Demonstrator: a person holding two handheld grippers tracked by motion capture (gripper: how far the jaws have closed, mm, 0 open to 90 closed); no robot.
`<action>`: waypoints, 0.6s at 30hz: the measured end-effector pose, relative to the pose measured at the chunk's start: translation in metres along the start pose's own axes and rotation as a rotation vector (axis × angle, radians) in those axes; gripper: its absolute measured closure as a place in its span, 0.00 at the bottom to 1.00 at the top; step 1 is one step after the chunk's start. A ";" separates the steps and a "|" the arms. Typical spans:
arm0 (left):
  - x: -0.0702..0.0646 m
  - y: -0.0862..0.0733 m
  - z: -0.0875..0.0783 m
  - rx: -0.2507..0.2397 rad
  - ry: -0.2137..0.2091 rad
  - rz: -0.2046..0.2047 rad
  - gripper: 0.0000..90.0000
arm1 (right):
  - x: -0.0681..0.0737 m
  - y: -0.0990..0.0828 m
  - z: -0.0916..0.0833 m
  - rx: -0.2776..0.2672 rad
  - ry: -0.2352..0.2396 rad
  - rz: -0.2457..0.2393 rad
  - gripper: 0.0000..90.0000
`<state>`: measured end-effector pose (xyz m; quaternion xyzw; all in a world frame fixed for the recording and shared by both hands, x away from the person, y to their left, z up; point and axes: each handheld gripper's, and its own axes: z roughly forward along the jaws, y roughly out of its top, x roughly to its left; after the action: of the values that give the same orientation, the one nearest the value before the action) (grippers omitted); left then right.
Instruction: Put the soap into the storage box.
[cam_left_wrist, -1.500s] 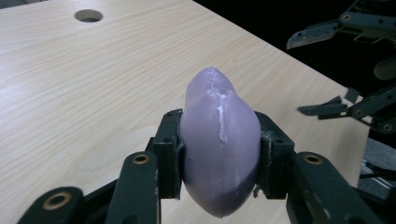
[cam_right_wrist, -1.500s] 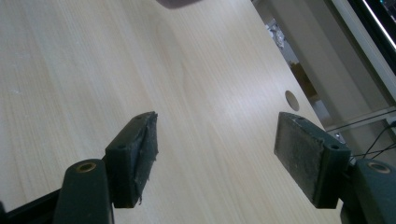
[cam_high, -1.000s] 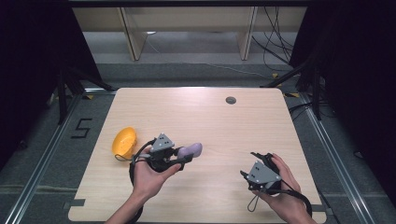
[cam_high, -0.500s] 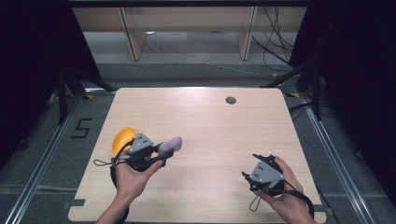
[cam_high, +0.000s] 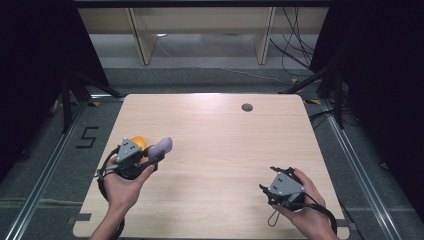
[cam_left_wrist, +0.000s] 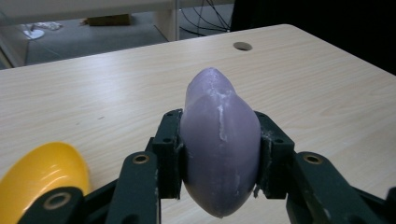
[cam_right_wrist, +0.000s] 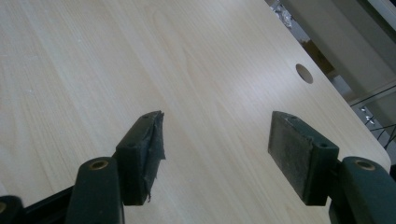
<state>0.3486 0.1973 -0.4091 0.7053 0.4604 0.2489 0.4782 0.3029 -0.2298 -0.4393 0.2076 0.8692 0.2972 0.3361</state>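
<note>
A smooth purple egg-shaped object (cam_left_wrist: 219, 149) sits clamped between the two black jaws of my left gripper (cam_high: 152, 156), which is shut on it above the table's left side. From above, the purple object (cam_high: 161, 147) pokes out toward the table's middle. Just behind and to the left of it lies a yellow-orange rounded object (cam_high: 138, 143), seen close by at the lower left as the yellow object (cam_left_wrist: 39, 172). My right gripper (cam_right_wrist: 215, 140) is open near the table's front right, nothing between its pads, and held low in a hand (cam_high: 305, 215).
The light wooden table (cam_high: 220, 130) has a round cable hole (cam_high: 247, 107) near its far edge, also visible as the hole (cam_right_wrist: 304, 73). Shelf legs and cables stand beyond the table. Dark floor with a metal rail runs along each side.
My left gripper, still shut on the purple object, has moved left toward the yellow object and slightly away from the person. The right gripper has stayed put.
</note>
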 end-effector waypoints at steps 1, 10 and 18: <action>0.003 -0.001 -0.001 -0.003 0.011 0.002 0.65 | 0.000 0.000 0.000 0.000 0.004 -0.007 0.40; 0.026 -0.003 -0.010 -0.030 0.098 -0.024 0.65 | 0.000 -0.001 0.001 0.005 0.004 0.000 0.40; 0.046 -0.009 -0.012 -0.043 0.200 -0.042 0.65 | -0.001 -0.002 0.002 0.007 0.011 -0.009 0.40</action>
<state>0.3564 0.2440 -0.4165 0.6567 0.5153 0.3176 0.4499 0.3052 -0.2308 -0.4410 0.2033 0.8730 0.2936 0.3321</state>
